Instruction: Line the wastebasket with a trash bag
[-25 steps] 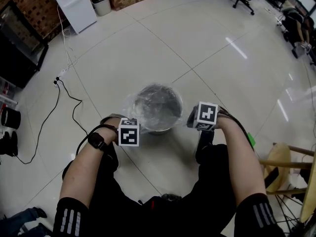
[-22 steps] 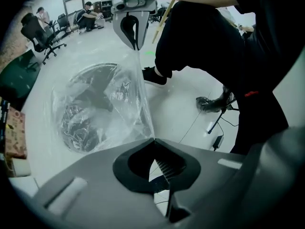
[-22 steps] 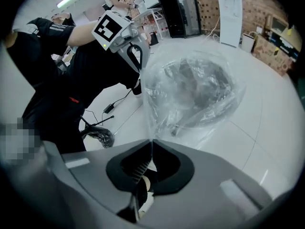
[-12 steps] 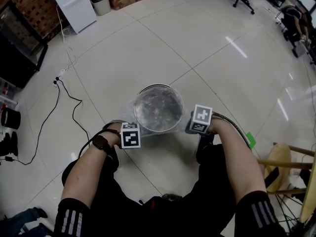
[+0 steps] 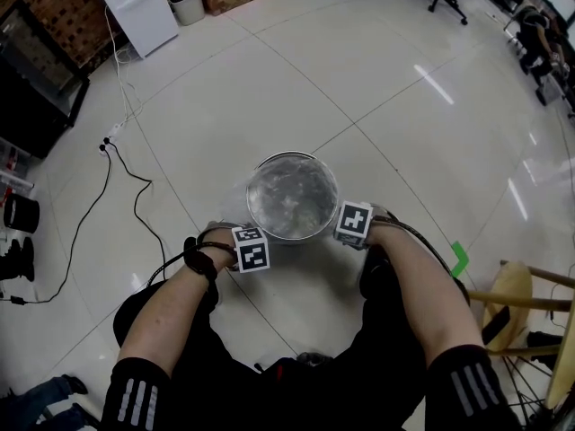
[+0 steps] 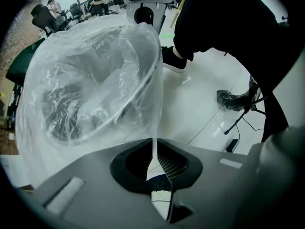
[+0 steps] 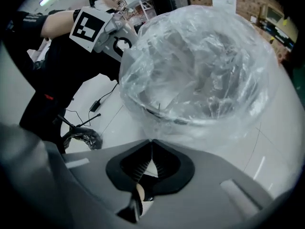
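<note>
Clear trash bag (image 5: 286, 196) film drapes the rim of the wastebasket (image 5: 292, 155) on the floor, left hand-held gripper (image 6: 153, 157) at its 7 o'clock nipping the hem, jaws just eased open a hair, right hand-held gripper (image 7: 150, 160) at 4 o'clock clamped on it, both equally near.

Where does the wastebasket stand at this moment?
In the head view, the wastebasket stands on the white floor near the middle, just in front of the person's legs, with a black cable to its left.
</note>
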The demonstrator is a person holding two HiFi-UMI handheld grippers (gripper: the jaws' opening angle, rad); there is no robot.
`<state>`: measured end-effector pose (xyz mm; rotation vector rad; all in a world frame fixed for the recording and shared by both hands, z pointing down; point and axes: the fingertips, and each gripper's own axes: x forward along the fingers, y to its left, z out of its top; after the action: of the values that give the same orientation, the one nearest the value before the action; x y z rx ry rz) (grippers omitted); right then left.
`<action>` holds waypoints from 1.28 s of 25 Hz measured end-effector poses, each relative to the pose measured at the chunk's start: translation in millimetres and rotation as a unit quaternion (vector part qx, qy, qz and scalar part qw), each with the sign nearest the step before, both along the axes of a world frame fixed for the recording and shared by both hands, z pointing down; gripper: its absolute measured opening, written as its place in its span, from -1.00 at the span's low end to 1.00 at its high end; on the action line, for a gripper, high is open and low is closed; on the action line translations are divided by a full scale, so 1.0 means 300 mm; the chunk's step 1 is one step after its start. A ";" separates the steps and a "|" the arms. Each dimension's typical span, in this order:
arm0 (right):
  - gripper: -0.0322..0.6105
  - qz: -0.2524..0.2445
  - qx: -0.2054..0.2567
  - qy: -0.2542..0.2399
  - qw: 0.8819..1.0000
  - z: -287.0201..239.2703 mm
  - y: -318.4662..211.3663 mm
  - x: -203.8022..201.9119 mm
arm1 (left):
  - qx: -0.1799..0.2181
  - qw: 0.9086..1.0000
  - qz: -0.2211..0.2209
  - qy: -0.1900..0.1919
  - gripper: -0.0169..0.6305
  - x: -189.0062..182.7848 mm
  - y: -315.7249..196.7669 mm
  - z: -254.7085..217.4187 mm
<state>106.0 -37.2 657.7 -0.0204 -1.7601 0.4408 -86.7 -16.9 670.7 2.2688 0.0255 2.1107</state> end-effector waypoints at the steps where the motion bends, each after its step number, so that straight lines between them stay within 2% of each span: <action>1: -0.87 0.001 -0.004 0.002 1.000 0.003 0.003 -0.002 | -0.003 1.000 -0.002 -0.001 -0.84 -0.002 0.002 0.002; 5: -0.81 -0.004 -0.026 -0.005 1.000 0.009 0.020 0.011 | -0.047 0.999 -0.012 0.012 -0.59 -0.004 0.034 -0.048; 8: -0.67 0.002 -0.032 -0.015 0.999 -0.015 0.016 0.022 | -0.086 0.996 -0.019 0.026 -0.40 -0.013 0.065 -0.155; 10: -0.62 0.010 -0.030 -0.016 0.999 -0.029 0.009 0.031 | -0.109 0.993 -0.027 0.026 -0.36 -0.046 0.084 -0.242; 11: -0.60 0.014 -0.031 -0.016 0.999 -0.028 0.009 0.037 | -0.125 0.991 -0.035 0.038 -0.34 -0.051 0.094 -0.288; 13: -0.55 0.020 -0.039 -0.014 0.999 -0.017 0.019 0.053 | -0.143 0.984 -0.050 0.095 -0.34 -0.014 0.087 -0.382; 15: -0.53 0.018 -0.046 -0.011 0.999 -0.013 0.034 0.061 | -0.130 0.979 -0.063 0.141 -0.34 0.017 0.039 -0.448; 18: -0.45 0.014 -0.051 -0.017 0.998 -0.022 0.041 0.051 | -0.097 0.978 -0.093 0.160 -0.34 -0.006 -0.047 -0.486; 22: -0.44 0.007 -0.069 -0.024 0.997 -0.036 0.064 0.041 | -0.096 0.981 -0.114 0.125 -0.39 -0.076 -0.068 -0.450; 23: -0.43 0.005 -0.075 -0.024 0.997 -0.037 0.072 0.043 | -0.076 0.983 -0.120 0.114 -0.41 -0.095 -0.098 -0.432; 25: -0.42 0.004 -0.084 -0.023 0.996 -0.042 0.077 0.047 | -0.005 0.985 -0.144 0.094 -0.45 -0.141 -0.200 -0.398; 26: -0.42 0.004 -0.085 -0.024 0.996 -0.048 0.075 0.046 | 0.028 0.983 -0.156 0.091 -0.45 -0.156 -0.249 -0.385; 28: -0.42 0.003 -0.087 -0.031 0.996 -0.065 0.072 0.039 | 0.065 0.978 -0.167 0.102 -0.43 -0.152 -0.308 -0.362; 30: -0.42 -0.005 -0.087 -0.039 0.995 -0.097 0.073 0.035 | 0.072 0.976 -0.170 0.113 -0.33 -0.136 -0.327 -0.334; 32: -0.42 -0.019 -0.087 -0.050 0.995 -0.143 0.075 0.037 | 0.063 0.978 -0.168 0.106 -0.28 -0.136 -0.321 -0.294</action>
<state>117.1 -14.7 614.7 -0.2014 -1.8122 0.5730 -127.4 -113.1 582.5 2.3536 -0.4613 1.7431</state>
